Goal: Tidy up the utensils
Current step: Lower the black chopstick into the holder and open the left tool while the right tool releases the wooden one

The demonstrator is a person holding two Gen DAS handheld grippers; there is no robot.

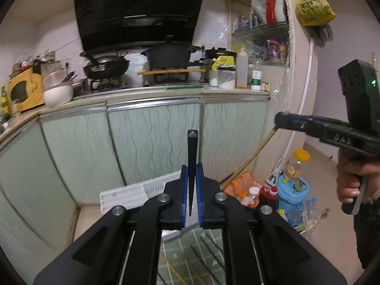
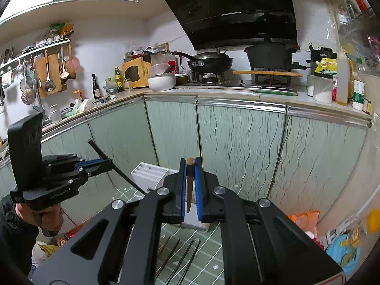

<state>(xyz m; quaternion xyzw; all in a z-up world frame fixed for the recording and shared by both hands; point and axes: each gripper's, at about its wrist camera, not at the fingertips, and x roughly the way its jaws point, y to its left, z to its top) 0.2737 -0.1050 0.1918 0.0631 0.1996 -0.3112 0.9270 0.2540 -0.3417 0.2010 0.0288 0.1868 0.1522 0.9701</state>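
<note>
Chopsticks are what both grippers carry, one each. The left gripper (image 1: 191,185) has its blue-padded fingers (image 1: 183,190) pinched nearly together on a black chopstick (image 1: 192,156), whose squared end sticks up past the fingertips in front of the pale green cabinet doors (image 1: 152,142). The right gripper (image 2: 190,185) is clamped just as narrowly on a brown wooden chopstick (image 2: 190,182), its rounded end showing just above the pads. Each is held in a person's hand (image 1: 351,185), raised above a green mat with white lines (image 2: 209,256). On that mat, below the right gripper, lie several more black chopsticks (image 2: 182,258). A white slotted utensil holder (image 2: 149,174) stands at the mat's far edge, near the cabinets.
</note>
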